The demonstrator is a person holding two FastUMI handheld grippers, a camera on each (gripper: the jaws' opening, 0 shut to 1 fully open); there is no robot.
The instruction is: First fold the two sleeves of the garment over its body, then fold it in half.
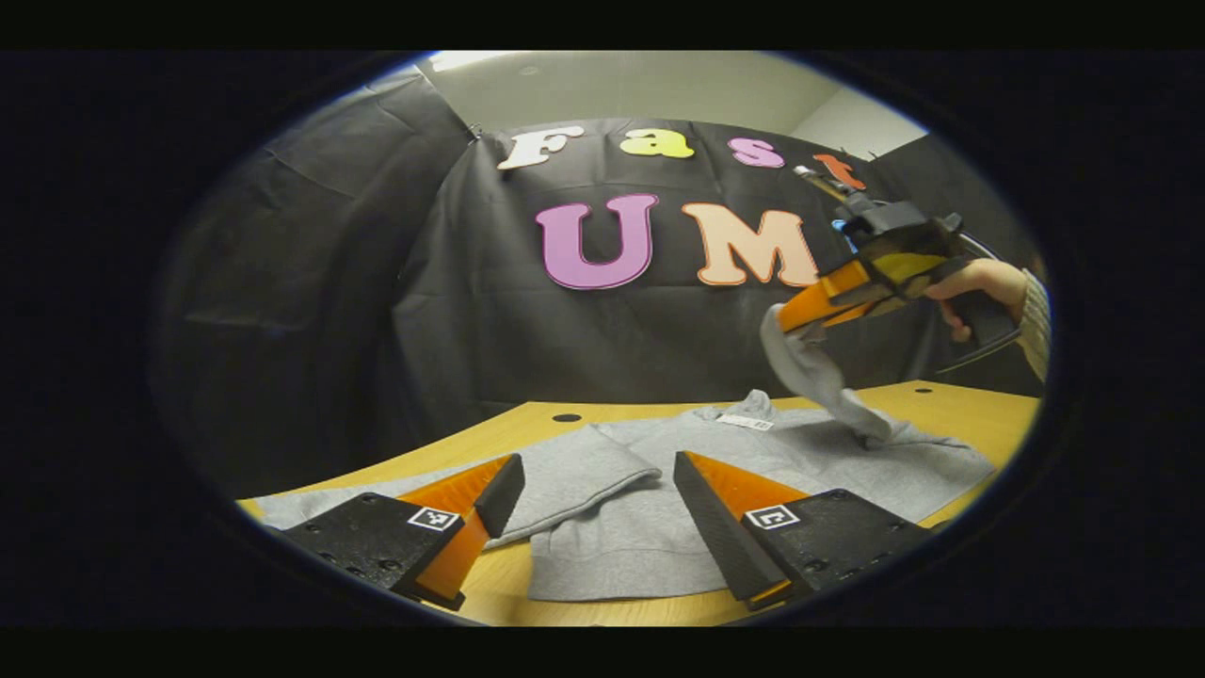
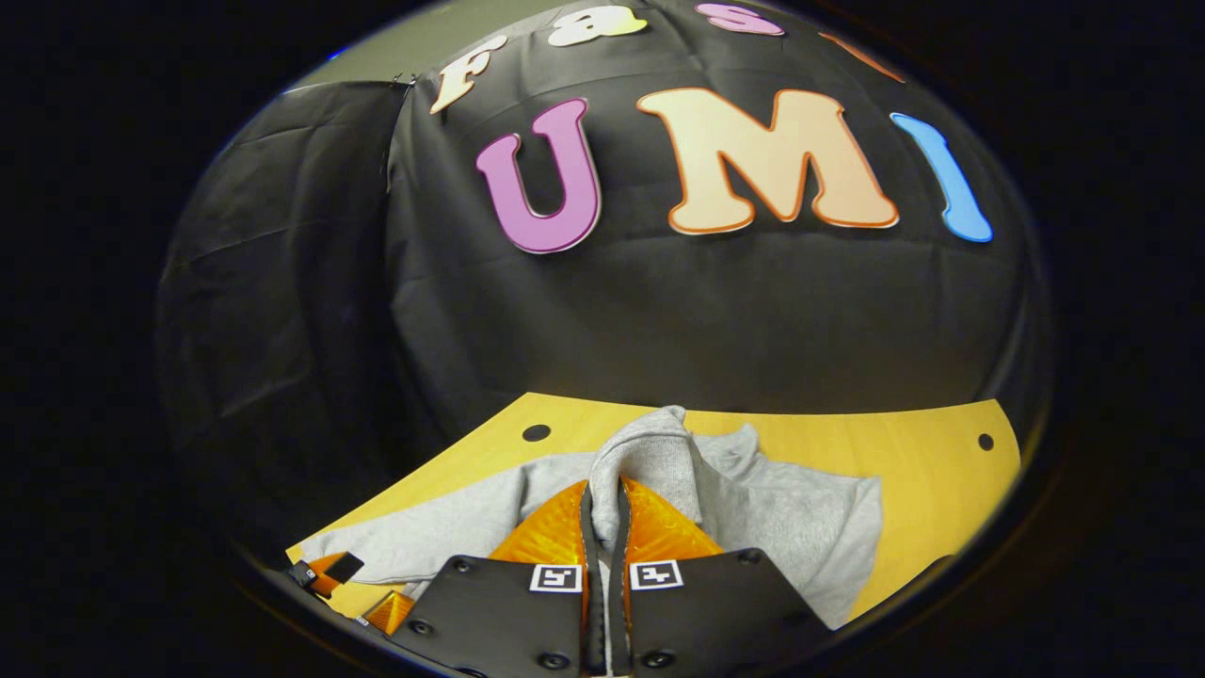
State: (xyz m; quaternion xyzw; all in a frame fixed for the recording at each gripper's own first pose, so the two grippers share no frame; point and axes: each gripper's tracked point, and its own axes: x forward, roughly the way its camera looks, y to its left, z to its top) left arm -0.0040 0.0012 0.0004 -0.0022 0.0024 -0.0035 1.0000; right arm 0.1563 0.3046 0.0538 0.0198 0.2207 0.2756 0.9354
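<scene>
A grey sweatshirt [image 1: 650,527] lies flat on the wooden table [image 1: 951,400], with its neck and a white label [image 1: 744,422] at the far side. One sleeve [image 1: 819,372] is lifted off the body, and my right gripper [image 1: 800,320] is shut on its cuff in the air at the upper right. In the right gripper view the cuff [image 2: 650,452] bunches up between the closed fingers of my right gripper [image 2: 602,494], above the sweatshirt [image 2: 800,518]. My left gripper [image 1: 593,476] hovers open low over the other sleeve [image 1: 574,461], which lies out to the left, and holds nothing.
A hand [image 1: 979,282] with a knit cuff holds the right gripper. The table [image 2: 894,443] has small dark holes [image 2: 536,432] near its back edge. Black cloth walls close the booth behind and to the left. Part of the left gripper [image 2: 329,570] shows low at the left.
</scene>
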